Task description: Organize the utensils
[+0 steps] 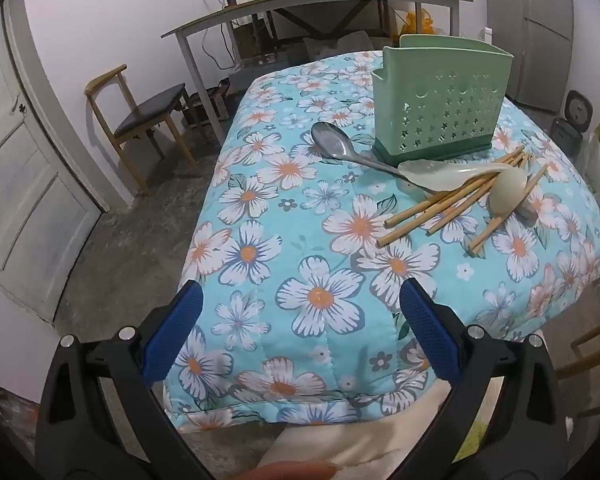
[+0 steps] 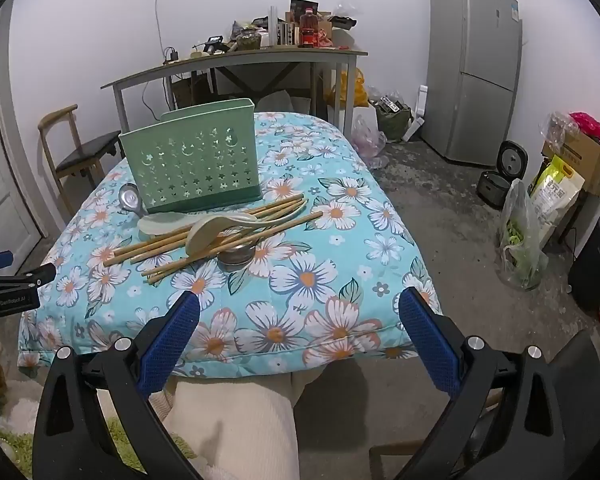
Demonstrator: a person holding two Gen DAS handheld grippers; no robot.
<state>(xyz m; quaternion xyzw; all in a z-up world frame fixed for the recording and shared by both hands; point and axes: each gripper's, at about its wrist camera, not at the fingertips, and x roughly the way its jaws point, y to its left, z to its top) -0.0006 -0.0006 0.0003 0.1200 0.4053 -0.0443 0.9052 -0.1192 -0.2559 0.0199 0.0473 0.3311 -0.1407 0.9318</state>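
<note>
While both jaws stand wide apart with nothing between them, the left gripper (image 1: 300, 300) and right gripper (image 2: 299, 312) hover over the near edge of the flowered cloth (image 2: 320, 280). Farther on, chopsticks (image 2: 204, 236) and spoons (image 2: 216, 228) lie heaped just before the green holder (image 2: 192, 164).

The cloth (image 2: 332, 248) is turquoise with white flowers; the holder (image 2: 192, 160) is pale green; the chopsticks (image 2: 156, 244) are tan.
</note>
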